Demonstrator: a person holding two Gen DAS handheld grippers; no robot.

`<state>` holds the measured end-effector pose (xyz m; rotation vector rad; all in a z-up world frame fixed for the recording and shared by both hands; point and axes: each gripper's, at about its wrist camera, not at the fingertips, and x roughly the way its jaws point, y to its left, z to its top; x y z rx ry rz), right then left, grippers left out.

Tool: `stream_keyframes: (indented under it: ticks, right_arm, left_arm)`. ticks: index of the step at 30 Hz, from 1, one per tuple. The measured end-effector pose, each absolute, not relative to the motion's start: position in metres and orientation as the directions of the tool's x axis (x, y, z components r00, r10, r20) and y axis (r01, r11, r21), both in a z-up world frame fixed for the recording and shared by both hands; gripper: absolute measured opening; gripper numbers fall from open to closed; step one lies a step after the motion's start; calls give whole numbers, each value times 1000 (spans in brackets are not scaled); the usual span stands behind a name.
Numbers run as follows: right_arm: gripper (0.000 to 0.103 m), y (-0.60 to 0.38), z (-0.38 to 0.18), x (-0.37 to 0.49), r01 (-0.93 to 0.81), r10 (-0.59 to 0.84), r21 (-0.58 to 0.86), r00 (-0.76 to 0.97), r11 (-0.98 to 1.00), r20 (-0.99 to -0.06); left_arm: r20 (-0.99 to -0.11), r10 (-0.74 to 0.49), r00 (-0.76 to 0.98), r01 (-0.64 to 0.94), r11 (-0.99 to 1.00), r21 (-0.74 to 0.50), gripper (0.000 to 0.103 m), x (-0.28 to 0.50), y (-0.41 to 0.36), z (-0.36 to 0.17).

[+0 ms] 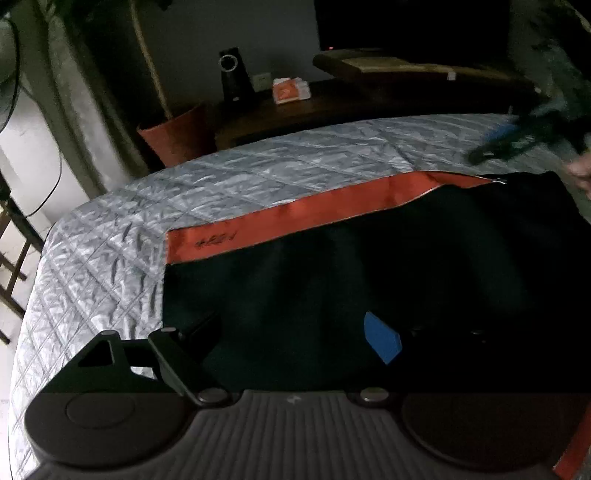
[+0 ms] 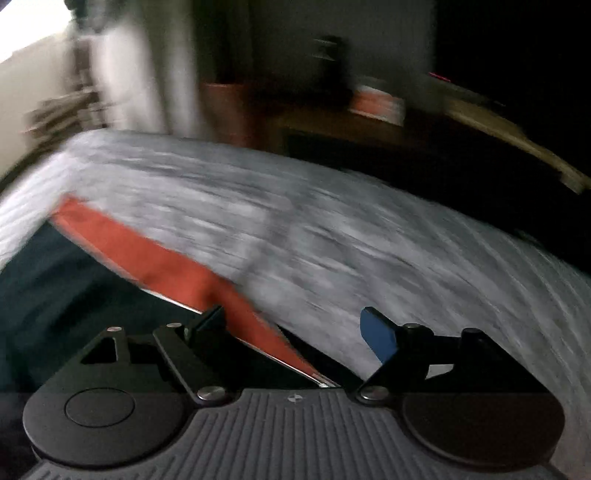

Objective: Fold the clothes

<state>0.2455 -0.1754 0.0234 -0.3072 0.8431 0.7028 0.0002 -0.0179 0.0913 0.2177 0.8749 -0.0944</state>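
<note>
A dark garment (image 1: 369,266) with an orange band (image 1: 295,218) along its far edge and a zip pull (image 1: 498,181) lies flat on a grey quilted bed cover (image 1: 240,173). My left gripper (image 1: 295,332) hovers open over the dark cloth, with nothing pinched between its fingers. In the left wrist view my right gripper (image 1: 506,142) is a blur at the far right corner of the garment, with a hand (image 1: 580,168) behind it. The blurred right wrist view has the right gripper (image 2: 293,328) open, with the orange band (image 2: 155,258) and zip edge running between its fingers, ungripped.
Beyond the bed stands a dark wooden table (image 1: 351,99) with a black speaker (image 1: 234,79), an orange and white box (image 1: 290,90) and a dark screen (image 1: 410,26). An orange pot (image 1: 173,134) sits beside it. The bed's left edge drops off near a wooden rack (image 1: 14,258).
</note>
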Motion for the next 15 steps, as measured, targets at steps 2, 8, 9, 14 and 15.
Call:
stream_keyframes:
  ticks: [2, 8, 9, 14, 15]
  right_arm:
    - [87, -146, 18, 245, -745, 451, -5, 409, 667, -793]
    - [88, -89, -10, 249, -804, 446, -18, 348, 594, -824]
    - [88, -85, -13, 251, -805, 445, -8, 336, 593, -830]
    - [74, -82, -19, 258, -789, 427, 40, 290, 614, -857]
    - [64, -83, -17, 258, -783, 426, 44, 290, 620, -857]
  left_arm:
    - [-775, 3, 632, 187, 970, 156, 82, 0, -22, 88]
    - [-780, -5, 626, 201, 967, 156, 82, 1, -24, 87]
    - [-779, -7, 628, 201, 967, 154, 82, 1, -24, 87]
    - [-778, -12, 628, 206, 967, 152, 82, 1, -24, 88]
    - [-777, -13, 629, 207, 967, 151, 82, 1, -25, 89]
